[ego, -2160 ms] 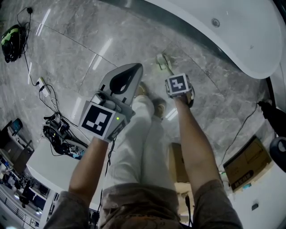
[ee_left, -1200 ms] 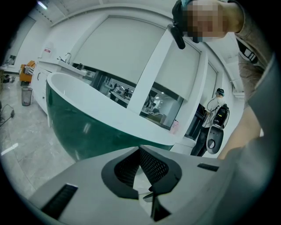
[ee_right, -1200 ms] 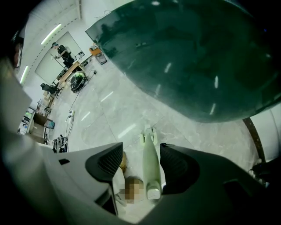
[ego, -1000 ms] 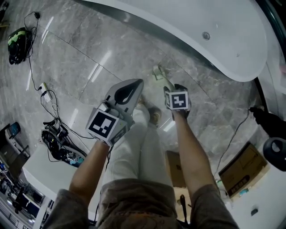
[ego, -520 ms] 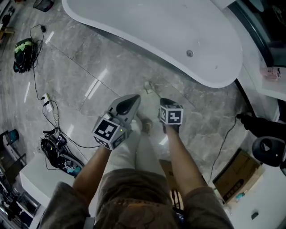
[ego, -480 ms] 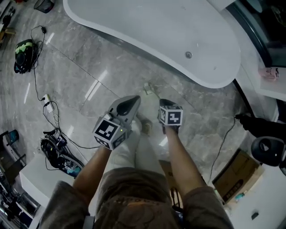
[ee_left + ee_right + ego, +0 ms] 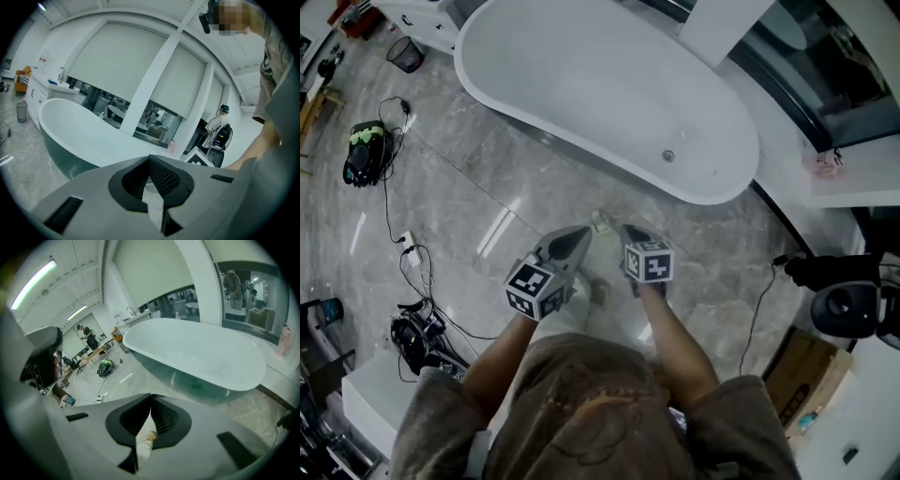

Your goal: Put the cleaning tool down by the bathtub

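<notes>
Stretching across the top of the head view, the white oval bathtub (image 7: 581, 84) lies with its long axis running from upper left to lower right over the grey marble floor (image 7: 469, 178). Below it, both grippers are held side by side in front of the person. The left gripper (image 7: 577, 235) has its jaws pressed together with nothing in them, and the right gripper (image 7: 630, 231) is likewise clamped tight and empty. The cleaning tool (image 7: 600, 223) lies on the floor between their tips, near the tub wall but apart from it. Only a small pale piece shows. The rest is too small or covered by the gripper tips, so I cannot tell its long axis or which way it points.
</notes>
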### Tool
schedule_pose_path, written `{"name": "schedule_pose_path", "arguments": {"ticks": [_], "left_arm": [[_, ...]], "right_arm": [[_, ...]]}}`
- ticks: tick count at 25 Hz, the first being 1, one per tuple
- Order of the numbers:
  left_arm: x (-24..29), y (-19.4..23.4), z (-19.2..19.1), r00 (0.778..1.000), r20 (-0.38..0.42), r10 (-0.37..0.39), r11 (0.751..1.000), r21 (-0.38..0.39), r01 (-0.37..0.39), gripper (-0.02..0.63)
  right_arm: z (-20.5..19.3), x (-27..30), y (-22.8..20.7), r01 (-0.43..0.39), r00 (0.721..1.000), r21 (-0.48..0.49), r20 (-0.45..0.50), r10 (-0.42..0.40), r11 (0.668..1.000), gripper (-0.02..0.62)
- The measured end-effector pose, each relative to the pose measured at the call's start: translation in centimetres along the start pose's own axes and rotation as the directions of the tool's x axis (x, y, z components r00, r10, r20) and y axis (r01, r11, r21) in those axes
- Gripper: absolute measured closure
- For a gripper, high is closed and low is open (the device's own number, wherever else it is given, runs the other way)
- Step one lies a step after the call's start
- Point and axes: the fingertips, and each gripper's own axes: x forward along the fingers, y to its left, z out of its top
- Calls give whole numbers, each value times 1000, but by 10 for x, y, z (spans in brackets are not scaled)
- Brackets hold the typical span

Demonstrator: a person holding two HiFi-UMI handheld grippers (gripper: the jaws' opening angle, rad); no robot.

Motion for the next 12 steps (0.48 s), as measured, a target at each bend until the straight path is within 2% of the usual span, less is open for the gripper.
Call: {"name": "schedule_pose_path", "arguments": {"ticks": [6, 12], "left_arm": [[-11, -28, 32, 999, -21, -37, 999, 8, 37, 604], [-27, -55, 61, 997, -42, -61, 997, 45, 63, 604]], "right_arm": [[51, -59, 36, -68, 987, -66, 143, 77, 996, 589], [82, -129, 70, -147, 946, -112, 273, 173, 983, 589]]}}
